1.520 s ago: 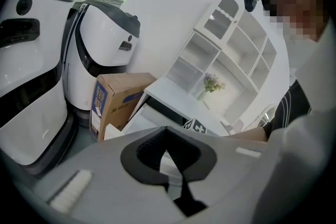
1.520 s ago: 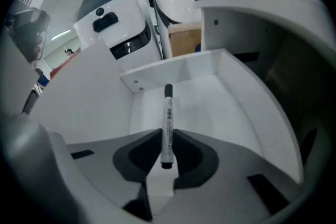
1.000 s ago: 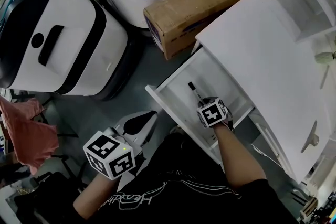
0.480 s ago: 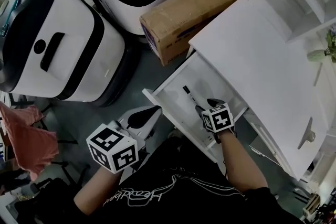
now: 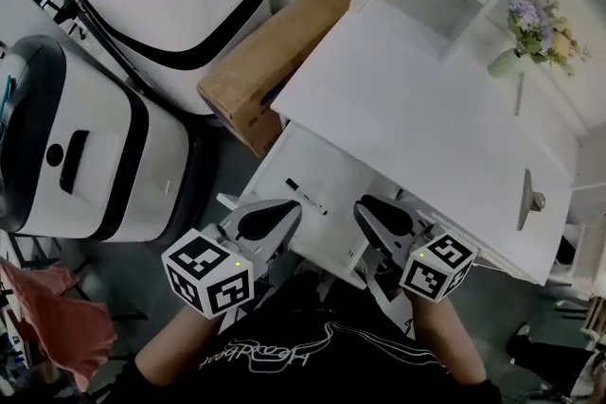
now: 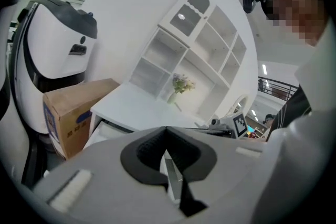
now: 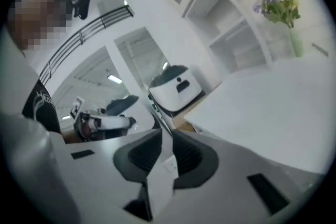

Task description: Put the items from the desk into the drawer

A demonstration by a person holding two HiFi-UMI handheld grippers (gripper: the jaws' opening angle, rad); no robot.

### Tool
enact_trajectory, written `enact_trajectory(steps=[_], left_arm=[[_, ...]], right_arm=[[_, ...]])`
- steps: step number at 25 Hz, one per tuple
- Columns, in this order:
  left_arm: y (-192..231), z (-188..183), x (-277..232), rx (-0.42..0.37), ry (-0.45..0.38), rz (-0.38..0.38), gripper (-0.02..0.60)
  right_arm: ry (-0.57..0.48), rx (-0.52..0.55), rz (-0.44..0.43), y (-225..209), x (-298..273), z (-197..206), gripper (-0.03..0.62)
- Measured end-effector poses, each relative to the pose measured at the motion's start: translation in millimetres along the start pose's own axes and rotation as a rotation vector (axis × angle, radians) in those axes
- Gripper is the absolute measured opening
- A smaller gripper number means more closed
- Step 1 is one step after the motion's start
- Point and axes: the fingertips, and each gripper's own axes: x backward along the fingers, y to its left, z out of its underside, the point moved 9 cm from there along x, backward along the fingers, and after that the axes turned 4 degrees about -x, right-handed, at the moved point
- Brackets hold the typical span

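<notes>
While hovering nearest, by the open drawer [image 5: 327, 164]: left gripper [image 5: 279, 215] with jaws together, right gripper [image 5: 371, 211] narrowly apart after just closing, both empty. Beyond, inside the drawer, one marker [image 5: 306, 196], lying flat, long axis far-left to near-right. Farthest, on the desk [image 5: 426, 99], one flower vase [image 5: 507, 61].

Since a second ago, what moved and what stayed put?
The right gripper let go of the marker and rose out of the drawer; its jaws have just been closing on nothing. The left gripper lifted slightly. The marker stays in the open drawer.
</notes>
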Motion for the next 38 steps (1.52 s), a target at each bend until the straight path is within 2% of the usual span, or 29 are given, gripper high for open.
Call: enact_trajectory(steps=[2,5,8,14,20,30,38], left_arm=[[-16.5,-9.6,-13.8,-0.033,0.005,0.051,0.009],[-44.9,-23.0,-34.2,-0.075,0.002,0.122,0.009],[-73.9,-33.6,-57.9,-0.122,-0.004,0.189,0.009],[-139.7,-47.6,-97.5,-0.195,-0.003,0.326,0.009],[-199.6,-57.2,-136.4,-0.272,0.010,0.412,0.009],[-280.2,-57.5,-213.8,-0.303,0.038,0.496,0.009],[-311.6,-47.2,-274.3,-0.297,0.090,0.472,0.009]], right_arm=[[-0.083,0.026,-0.003,11.3,23.4,-12.2,0.060],[-0.137,0.122,0.022,23.3,55.8,-23.5,0.018],[-0.196,0.185,0.064,29.3,93.5,-35.2,0.009],[-0.308,0.188,0.154,30.6,180.1,-50.7,0.009],[-0.360,0.217,0.241,23.9,248.8,-62.4,0.009],[-0.414,0.198,0.382,-26.9,354.2,-69.4,0.009],[-0.383,0.120,0.517,-107.2,419.0,-59.4,0.011]])
